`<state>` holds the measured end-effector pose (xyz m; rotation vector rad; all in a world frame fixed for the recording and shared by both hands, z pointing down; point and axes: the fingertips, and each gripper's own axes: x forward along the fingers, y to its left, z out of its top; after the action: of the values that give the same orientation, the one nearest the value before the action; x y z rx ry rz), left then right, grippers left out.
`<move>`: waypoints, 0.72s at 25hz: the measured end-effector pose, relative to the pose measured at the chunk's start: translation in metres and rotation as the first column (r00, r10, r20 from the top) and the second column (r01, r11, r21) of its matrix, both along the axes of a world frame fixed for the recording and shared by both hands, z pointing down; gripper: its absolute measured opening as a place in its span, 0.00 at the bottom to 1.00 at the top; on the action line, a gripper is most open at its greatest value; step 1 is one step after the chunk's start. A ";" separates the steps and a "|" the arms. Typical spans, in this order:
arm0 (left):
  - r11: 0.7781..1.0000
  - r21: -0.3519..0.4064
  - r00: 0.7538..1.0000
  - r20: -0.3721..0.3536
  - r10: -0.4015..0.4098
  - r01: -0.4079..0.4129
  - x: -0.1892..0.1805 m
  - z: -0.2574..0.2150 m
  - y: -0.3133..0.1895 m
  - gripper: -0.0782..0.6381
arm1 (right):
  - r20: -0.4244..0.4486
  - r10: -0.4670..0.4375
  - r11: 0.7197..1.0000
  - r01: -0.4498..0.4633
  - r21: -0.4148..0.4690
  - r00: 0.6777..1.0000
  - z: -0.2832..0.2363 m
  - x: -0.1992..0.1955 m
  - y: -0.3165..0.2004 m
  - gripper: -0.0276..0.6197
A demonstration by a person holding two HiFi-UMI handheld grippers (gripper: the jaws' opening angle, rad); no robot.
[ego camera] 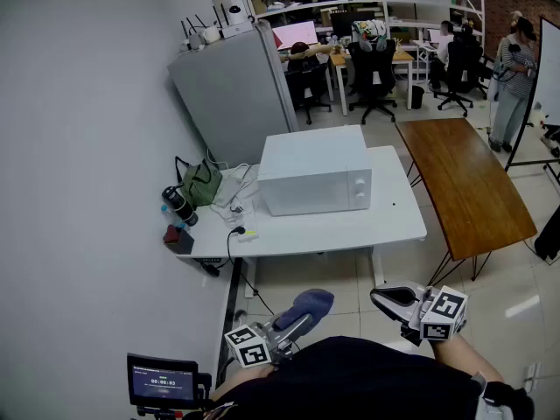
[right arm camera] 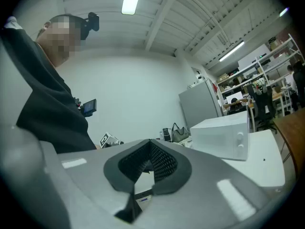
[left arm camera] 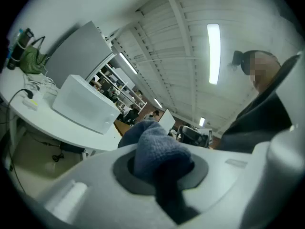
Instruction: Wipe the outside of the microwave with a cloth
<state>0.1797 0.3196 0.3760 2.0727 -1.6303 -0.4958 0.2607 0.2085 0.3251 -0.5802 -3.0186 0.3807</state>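
The white microwave (ego camera: 315, 178) stands on a white table (ego camera: 394, 221), its door and two knobs facing me; it also shows in the left gripper view as the microwave (left arm camera: 86, 104) and in the right gripper view as the microwave (right arm camera: 224, 132). My left gripper (ego camera: 300, 319) is low at the bottom left, well short of the table, shut on a blue-grey cloth (ego camera: 311, 304). The bunched cloth (left arm camera: 157, 151) bulges out between its jaws. My right gripper (ego camera: 391, 298) hangs at the bottom right, also away from the table, its jaws together and empty (right arm camera: 150, 162).
A green bag (ego camera: 201, 183), a black bottle (ego camera: 179, 206) and cables lie on the table's left end by the wall. A grey cabinet (ego camera: 232, 94) stands behind, a brown wooden table (ego camera: 464, 182) to the right. Office chairs and people are farther back.
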 end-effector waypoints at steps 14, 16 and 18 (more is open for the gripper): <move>0.998 0.060 1.000 -0.009 0.013 -0.012 -0.268 -0.009 0.006 0.19 | 0.023 0.019 1.000 -0.019 0.016 1.000 -0.037 -0.258 0.004 0.05; 0.997 0.068 0.999 -0.028 0.020 -0.018 -0.300 -0.009 -0.003 0.19 | 0.010 0.040 0.999 -0.040 0.017 0.999 -0.037 -0.284 -0.002 0.05; 0.997 0.071 0.999 -0.042 0.025 -0.022 -0.328 -0.007 -0.014 0.19 | -0.012 0.055 0.998 -0.055 0.013 0.998 -0.031 -0.304 -0.010 0.05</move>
<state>-0.1485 0.3054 0.3693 2.1141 -1.5835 -0.5937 -0.0435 0.1987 0.2936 -0.4934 -3.0279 0.3667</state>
